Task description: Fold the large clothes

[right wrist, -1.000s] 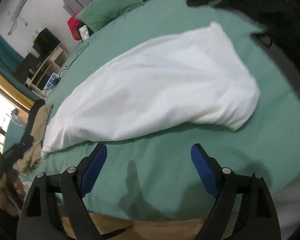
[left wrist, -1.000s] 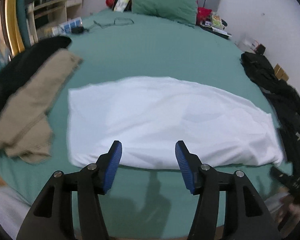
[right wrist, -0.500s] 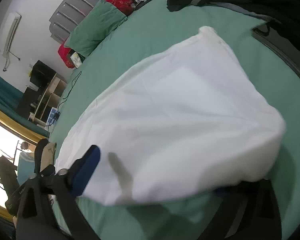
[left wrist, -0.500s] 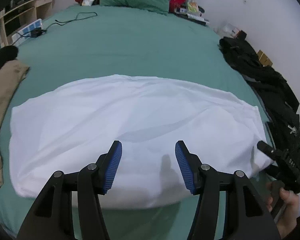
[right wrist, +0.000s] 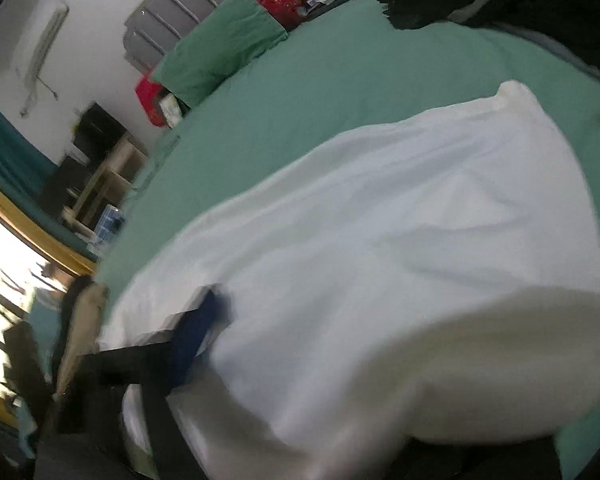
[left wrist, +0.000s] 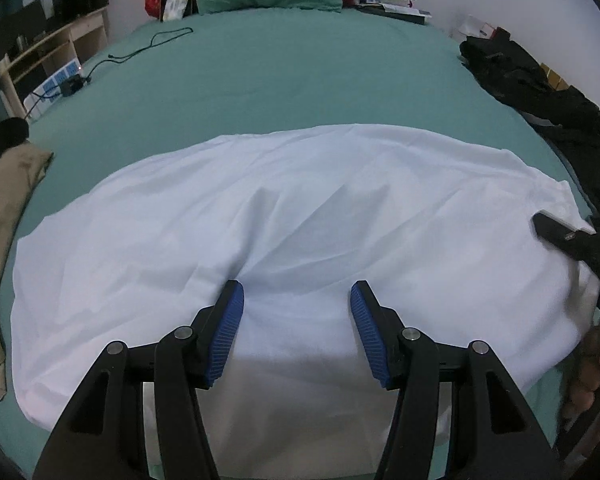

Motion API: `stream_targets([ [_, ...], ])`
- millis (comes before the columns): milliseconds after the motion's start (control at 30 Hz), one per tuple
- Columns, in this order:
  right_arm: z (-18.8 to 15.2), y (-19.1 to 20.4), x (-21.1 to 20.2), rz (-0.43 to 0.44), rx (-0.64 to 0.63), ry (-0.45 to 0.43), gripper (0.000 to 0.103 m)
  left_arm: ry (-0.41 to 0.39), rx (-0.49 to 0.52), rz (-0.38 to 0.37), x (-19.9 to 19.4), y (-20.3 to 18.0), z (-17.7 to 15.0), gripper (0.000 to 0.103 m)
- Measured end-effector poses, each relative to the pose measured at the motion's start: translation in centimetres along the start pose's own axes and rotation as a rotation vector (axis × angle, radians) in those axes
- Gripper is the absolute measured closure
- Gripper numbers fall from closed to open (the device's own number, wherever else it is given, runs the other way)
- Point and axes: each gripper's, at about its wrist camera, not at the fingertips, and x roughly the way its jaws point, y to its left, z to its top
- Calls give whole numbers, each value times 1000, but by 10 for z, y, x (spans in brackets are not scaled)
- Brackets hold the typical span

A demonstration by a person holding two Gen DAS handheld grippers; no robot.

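L tool [left wrist: 297,334] open over white cloth [left wrist: 300,216] on bed [left wrist: 284,76], pads apart. R tool [right wrist: 300,360] closing w/ cloth between; grip unclear.

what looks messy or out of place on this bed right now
The white cloth garment lies creased and bunched across the green bedsheet, not flat. A rumpled black garment sprawls along the bed's right edge, a tan garment is heaped at the left, and a black cable trails over the sheet. No spills or damage show.
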Motion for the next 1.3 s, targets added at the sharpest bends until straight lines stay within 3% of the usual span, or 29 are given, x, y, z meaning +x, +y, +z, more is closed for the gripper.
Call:
stream_targets([
  [100, 0, -5, -1, 12, 30, 8, 68, 14, -2, -28, -2, 3, 3, 43],
  [333, 6, 22, -12, -38, -60, -19, 80, 27, -46, -108, -18, 24, 7, 44],
  [533, 14, 67, -34, -103, -200, -77, 84, -35, -72, -104, -48, 59, 3, 44],
  [800, 16, 147, -42, -198, -428, -114, 84, -58, -110, -134, -71, 112, -11, 44],
  [1133, -20, 245, -6, -253, -674, -88, 85, -70, -144, -112, -75, 167, -26, 44],
  [1300, -62, 292, 28, -273, -864, -21, 85, -45, -138, -69, -73, 196, -32, 44],
])
